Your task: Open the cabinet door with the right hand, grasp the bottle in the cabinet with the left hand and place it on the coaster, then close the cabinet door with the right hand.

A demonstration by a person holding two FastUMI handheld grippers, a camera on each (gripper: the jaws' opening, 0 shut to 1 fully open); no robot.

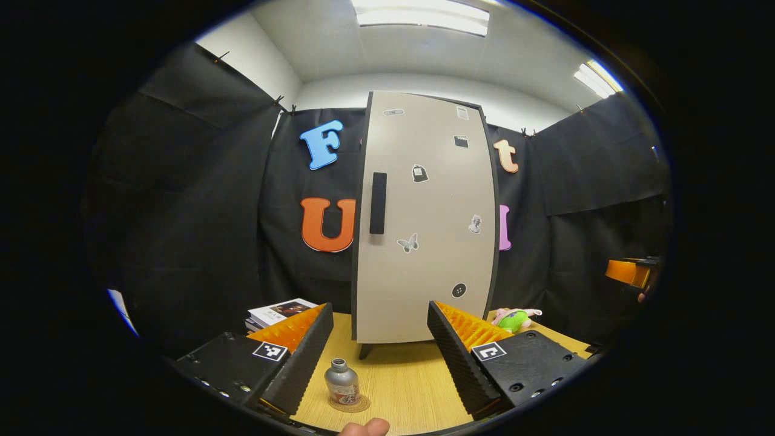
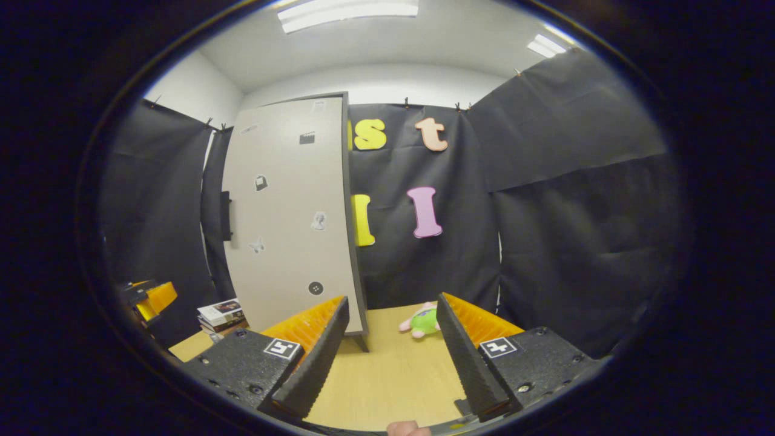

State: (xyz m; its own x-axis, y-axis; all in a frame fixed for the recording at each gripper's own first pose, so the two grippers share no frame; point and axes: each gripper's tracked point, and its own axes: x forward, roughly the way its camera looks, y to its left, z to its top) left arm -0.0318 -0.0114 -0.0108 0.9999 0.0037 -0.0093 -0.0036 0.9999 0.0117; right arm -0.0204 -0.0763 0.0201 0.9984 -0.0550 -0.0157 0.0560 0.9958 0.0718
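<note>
In the left gripper view, the left tool is seen at the bottom of the frame with its jaws spread wide and nothing held. Between them, low and left of centre, the bottle is seen standing upright on the coaster on the worktop. The cabinet fills the centre, its door shut and its handle at the left edge. Books lie at lower left, a toy at lower right.

In the right gripper view, the right tool is shown at the bottom, also open and empty. The cabinet is seen at centre left, the toy in the lower middle.

The bottle is judged to be metal: stiff, light, smooth and likely slippery. It is best taken around its straight body, below the narrow neck. The task looks finished.
</note>
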